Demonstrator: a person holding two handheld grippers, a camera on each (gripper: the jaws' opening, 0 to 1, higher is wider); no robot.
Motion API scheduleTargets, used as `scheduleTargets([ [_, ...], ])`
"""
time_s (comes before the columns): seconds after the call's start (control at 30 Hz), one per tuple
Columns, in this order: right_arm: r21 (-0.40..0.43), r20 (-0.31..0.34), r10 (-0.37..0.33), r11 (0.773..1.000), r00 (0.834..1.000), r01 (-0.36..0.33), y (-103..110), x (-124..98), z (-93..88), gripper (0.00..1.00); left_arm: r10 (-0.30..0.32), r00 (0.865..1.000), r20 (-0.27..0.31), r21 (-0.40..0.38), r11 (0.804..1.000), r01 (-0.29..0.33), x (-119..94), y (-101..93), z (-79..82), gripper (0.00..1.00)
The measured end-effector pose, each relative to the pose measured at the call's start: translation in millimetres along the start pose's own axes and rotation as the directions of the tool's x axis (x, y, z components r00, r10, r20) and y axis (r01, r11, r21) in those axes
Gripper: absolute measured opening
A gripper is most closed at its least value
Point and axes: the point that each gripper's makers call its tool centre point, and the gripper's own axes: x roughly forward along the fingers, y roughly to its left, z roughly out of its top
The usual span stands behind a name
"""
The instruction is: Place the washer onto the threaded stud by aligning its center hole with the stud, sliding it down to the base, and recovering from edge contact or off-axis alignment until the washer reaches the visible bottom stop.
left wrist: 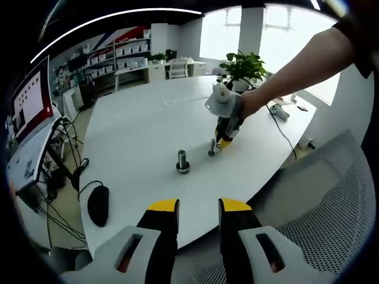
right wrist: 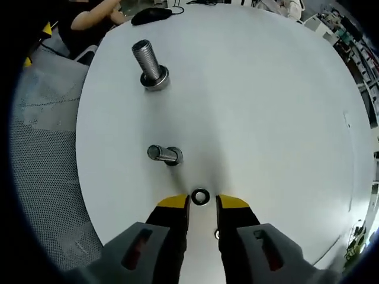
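1. Washer lies flat on the white tabletop, right at the tips of the right tongs, in the gap between the two yellow tips. It looks not yet lifted, so I judge the step to be the pick-up, before any alignment.
2. Next move, as I judge it: close on the washer's rim, lift, carry it to a stud and centre the hole over the top.
3. Small threaded stud stands just beyond the washer; larger stud sits further beyond it, well apart. Which one is the target I cannot tell.
4. Right tongs: jaws parted a little, straddling the washer, gripping nothing; whether the tips touch its rim is too close to tell.
5. Left tongs: jaws parted, holding nothing, hanging off the tabletop edge, well apart from the washer.
6. In the left gripper view the right tongs point down beside the small stud; a black mouse lies far off, near the edge.
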Motion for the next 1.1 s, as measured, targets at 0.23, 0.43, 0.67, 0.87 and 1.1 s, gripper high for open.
scheduleTargets([
  [0.23, -0.027, -0.026, -0.006, 1.0, 1.0, 0.005, 3.6, -6.7, -0.8, 0.16, 0.002, 1.0, -0.002, -0.001, 1.0, -0.002, 0.5, 1.0, -0.7, 0.24],
  [0.43, 0.001, -0.039, -0.005, 1.0, 0.999, 0.005, 1.8, -5.5, 0.4, 0.15, 0.005, 1.0, -0.001, -0.002, 1.0, -0.005, 0.0, 1.2, -0.1, 0.24],
  [0.67, 0.031, -0.049, -0.066, 0.997, 0.997, 0.068, -2.7, -1.6, 0.8, 0.15, 0.008, 1.0, -0.001, 0.0, 1.0, -0.008, -0.8, -0.4, 1.1, 0.24],
  [0.87, 0.03, 0.007, -0.081, 0.996, 0.997, 0.08, -1.8, -2.5, 0.8, 0.14, 0.009, 1.0, 0.003, -0.002, 1.0, -0.009, -0.1, 2.1, -0.2, 0.24],
  [1.1, 0.126, 0.056, -0.072, 0.99, 0.996, 0.065, 0.3, -4.6, -3.0, 0.14, 0.01, 1.0, 0.004, 0.0, 1.0, -0.01, -0.6, 1.4, 0.7, 0.24],
])
